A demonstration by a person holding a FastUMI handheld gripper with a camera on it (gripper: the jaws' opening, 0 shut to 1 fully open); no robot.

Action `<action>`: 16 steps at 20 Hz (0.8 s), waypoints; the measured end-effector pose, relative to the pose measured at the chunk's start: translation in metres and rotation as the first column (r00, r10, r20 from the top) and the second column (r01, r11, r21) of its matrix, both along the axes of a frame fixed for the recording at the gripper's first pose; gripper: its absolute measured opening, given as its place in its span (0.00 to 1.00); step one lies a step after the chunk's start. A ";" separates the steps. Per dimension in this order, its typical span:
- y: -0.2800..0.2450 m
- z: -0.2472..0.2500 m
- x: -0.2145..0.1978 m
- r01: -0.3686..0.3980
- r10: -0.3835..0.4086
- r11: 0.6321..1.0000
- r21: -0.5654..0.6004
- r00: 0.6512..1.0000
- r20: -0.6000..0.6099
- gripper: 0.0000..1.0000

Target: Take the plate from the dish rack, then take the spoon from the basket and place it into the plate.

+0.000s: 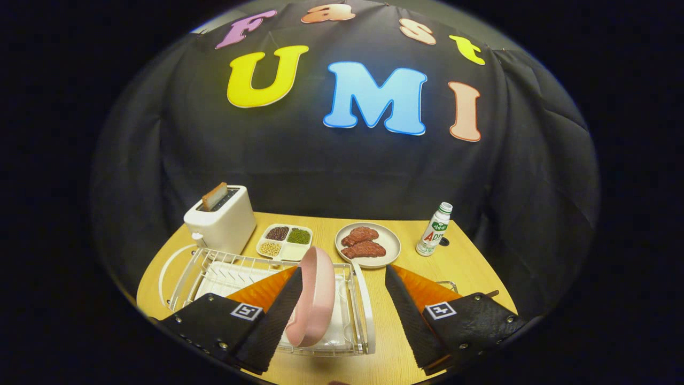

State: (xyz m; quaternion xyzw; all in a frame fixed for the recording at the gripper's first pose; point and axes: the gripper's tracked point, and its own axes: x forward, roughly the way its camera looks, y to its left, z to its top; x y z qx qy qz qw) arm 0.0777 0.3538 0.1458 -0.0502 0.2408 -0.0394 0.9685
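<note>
**Gripper open at the rack, plate not yet held**

Gripper [342, 310] sits in the lower centre of the frame with its two fingers spread wide apart; nothing is clamped. The left finger [278, 315] lies just beside the pink plate [315, 299], which stands on edge in the white wire dish rack [214, 267], lower left of centre. Whether that finger touches the plate's back face cannot be told. The right finger [409, 315] is well apart from the plate, over bare wooden table [470, 262].

Judgement: the step in hand is the pickup of the plate, and the task is at its start. A sound grasp calls for shifting the tool leftward so the plate's upper rim lies between both fingers, then closing squarely across the rim's thickness and lifting straight up, clear of the rack's wires. A skewed closure may tip the plate against the rack's end rail.

Beyond the fingers, mid-frame, stand a divided dish of beans [285, 241] and a round plate of meat slices [367, 244]. A toaster [222, 219] with a slice in it occupies the middle left; a small bottle [434, 229] stands at middle right. Spoon and basket are not identified; only a wire edge [448, 284] shows behind the right finger.
</note>
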 end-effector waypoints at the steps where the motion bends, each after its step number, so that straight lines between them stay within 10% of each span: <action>1: 0.002 -0.007 0.003 0.013 -0.013 1.000 -0.004 1.000 -0.019 0.93; 8: -0.007 -0.065 0.020 0.148 -0.159 0.986 -0.076 0.972 -0.175 0.86; 16: 0.021 -0.080 0.028 0.153 -0.168 0.984 -0.090 0.964 -0.207 0.33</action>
